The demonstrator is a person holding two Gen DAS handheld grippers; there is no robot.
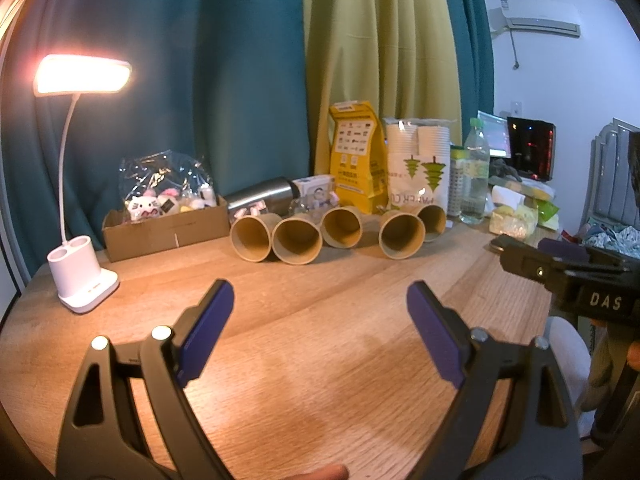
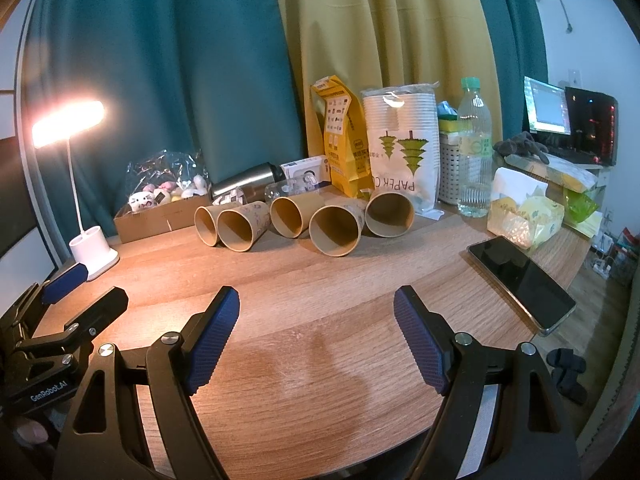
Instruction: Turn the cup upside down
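Blue-padded fingers of the left gripper (image 1: 320,312) and right gripper (image 2: 316,316) are being held spread and empty, well short of 5 paper cups (image 2: 335,230) lying sideways before the cup sleeve (image 2: 402,148). Light, crushable walls are probably best pinched gently mid-body.

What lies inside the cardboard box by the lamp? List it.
The cardboard box holds a clear plastic bag of small plush toys; a white cat face shows. The box wall hides whatever lies beneath them.
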